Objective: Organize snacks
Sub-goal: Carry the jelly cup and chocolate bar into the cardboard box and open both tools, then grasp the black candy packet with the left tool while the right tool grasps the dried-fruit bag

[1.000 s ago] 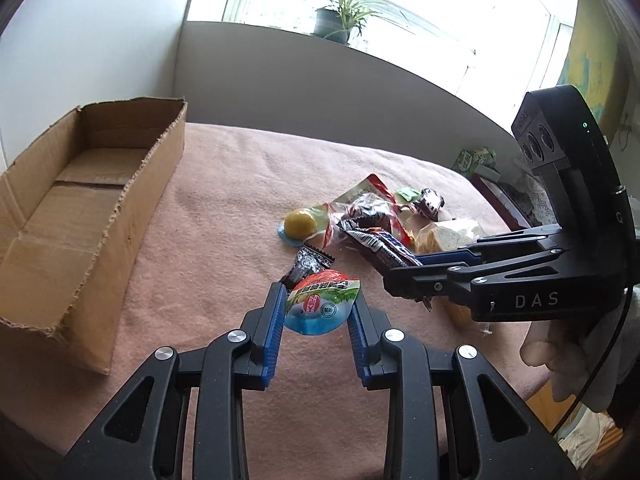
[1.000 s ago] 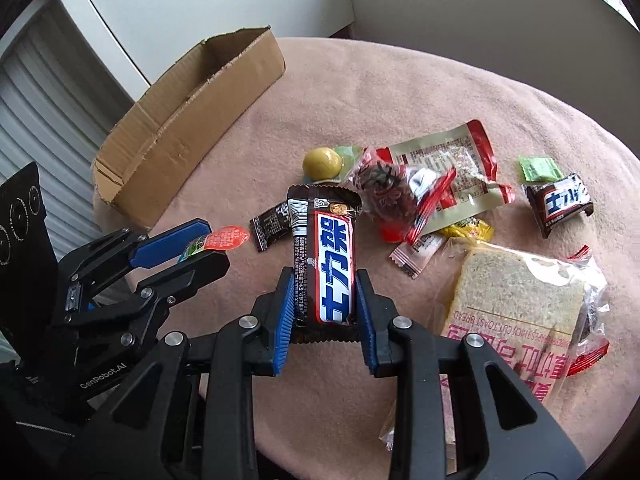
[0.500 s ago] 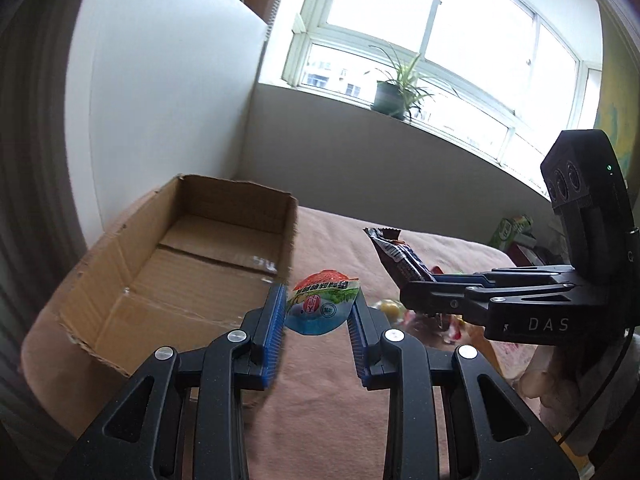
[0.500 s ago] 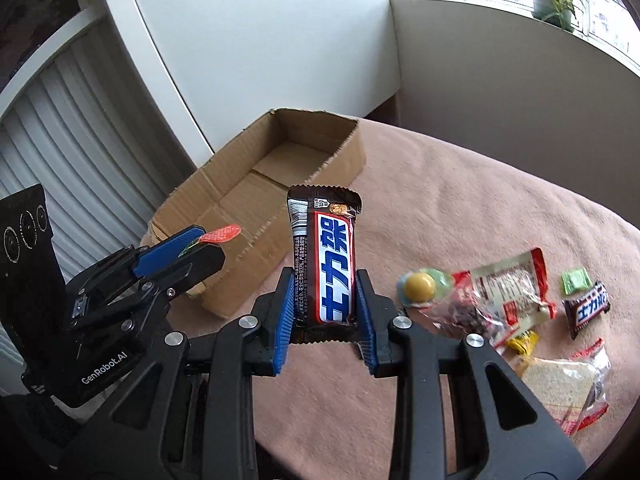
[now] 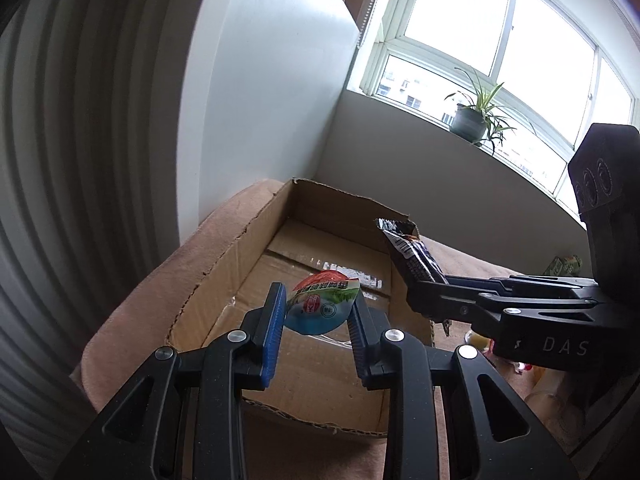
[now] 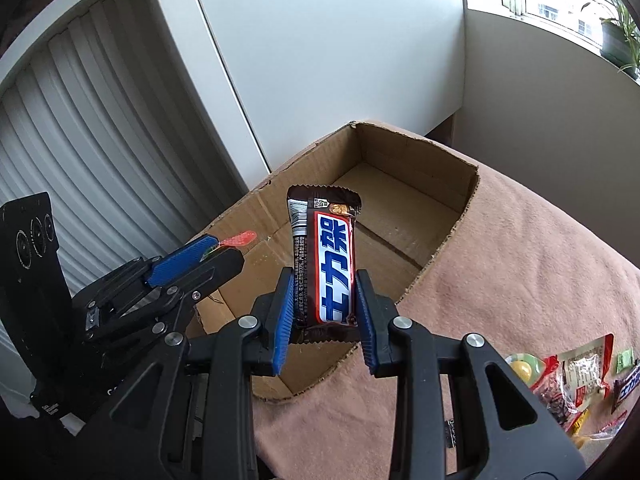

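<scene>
My left gripper (image 5: 318, 310) is shut on a small jelly cup (image 5: 322, 306) with a red, green and blue lid, held above the near end of an open cardboard box (image 5: 224, 268). My right gripper (image 6: 323, 300) is shut on a brown chocolate bar (image 6: 326, 264) with a blue and white label, held upright above the box's near right rim (image 6: 440, 248). The bar also shows in the left wrist view (image 5: 408, 256), and the left gripper shows in the right wrist view (image 6: 216, 254). The box holds no snacks that I can see.
The box stands on a pink cloth-covered table (image 6: 520, 280) near a white wall. Loose snacks (image 6: 576, 376) lie on the cloth at the far right. A potted plant (image 5: 476, 116) stands on the window sill.
Both grippers have moved left from the snack pile to above the box, each still holding its snack. The box now fills the middle of both views.
</scene>
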A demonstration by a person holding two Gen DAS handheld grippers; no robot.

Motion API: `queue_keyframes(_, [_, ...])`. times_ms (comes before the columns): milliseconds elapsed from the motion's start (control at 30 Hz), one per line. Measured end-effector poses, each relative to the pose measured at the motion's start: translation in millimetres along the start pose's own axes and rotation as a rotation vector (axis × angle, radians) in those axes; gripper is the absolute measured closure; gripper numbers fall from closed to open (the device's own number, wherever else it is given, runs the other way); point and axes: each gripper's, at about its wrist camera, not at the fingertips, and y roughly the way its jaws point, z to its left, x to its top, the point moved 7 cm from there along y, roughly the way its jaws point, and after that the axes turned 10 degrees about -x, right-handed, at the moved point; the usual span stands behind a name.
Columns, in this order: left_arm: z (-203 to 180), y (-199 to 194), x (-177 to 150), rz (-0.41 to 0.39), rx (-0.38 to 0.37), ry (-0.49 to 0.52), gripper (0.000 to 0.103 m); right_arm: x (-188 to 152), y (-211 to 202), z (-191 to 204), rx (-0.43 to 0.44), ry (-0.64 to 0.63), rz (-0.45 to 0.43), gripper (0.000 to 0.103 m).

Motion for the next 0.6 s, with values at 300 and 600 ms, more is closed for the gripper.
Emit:
queue_keyframes(300, [3,5,0,0.021,0.014,-0.01,0.071,6,-11,-6,-0.029,0.031,-0.054,0.032])
queue_keyframes(600, [-7,-2,5,0.003,-0.008,-0.012,0.067,-7,-36,-59,-0.079,0.109,-0.075,0.032])
